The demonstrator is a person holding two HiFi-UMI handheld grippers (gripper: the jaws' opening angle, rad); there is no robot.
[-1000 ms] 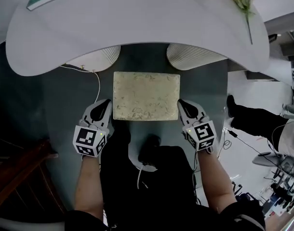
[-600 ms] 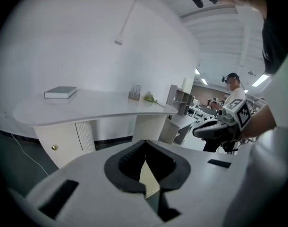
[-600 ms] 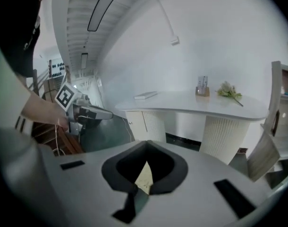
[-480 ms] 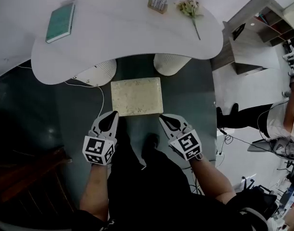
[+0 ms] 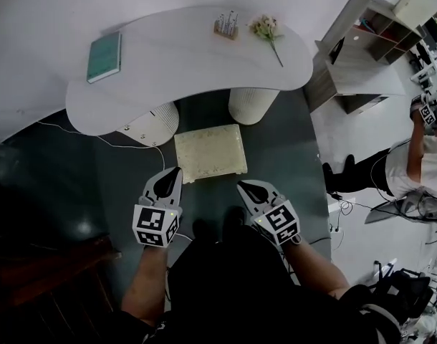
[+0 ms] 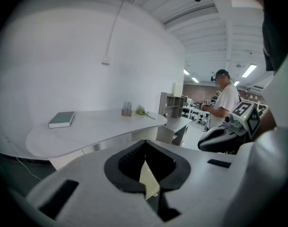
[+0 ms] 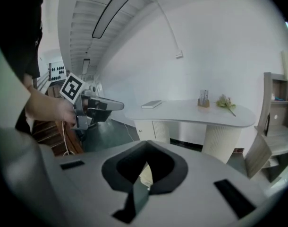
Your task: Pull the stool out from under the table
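Cream speckled rectangular stool (image 5: pixel 210 153) is standing on the dark floor (image 5: pixel 118 185), just clear of the white curved table (image 5: pixel 183 63). Left gripper (image 5: pixel 174 172) and right gripper (image 5: pixel 242 186) are hovering fully closed and empty, one beside each near corner of the stool

Open floor (image 5: pixel 111 185) — stool (image 5: pixel 210 153) ahead

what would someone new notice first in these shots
The cream-topped stool stands just in front of the curved white table, clear of its edge. Below it in the head view, the left gripper and right gripper hang shut and empty, apart from it. A green book lies on the table's left end.
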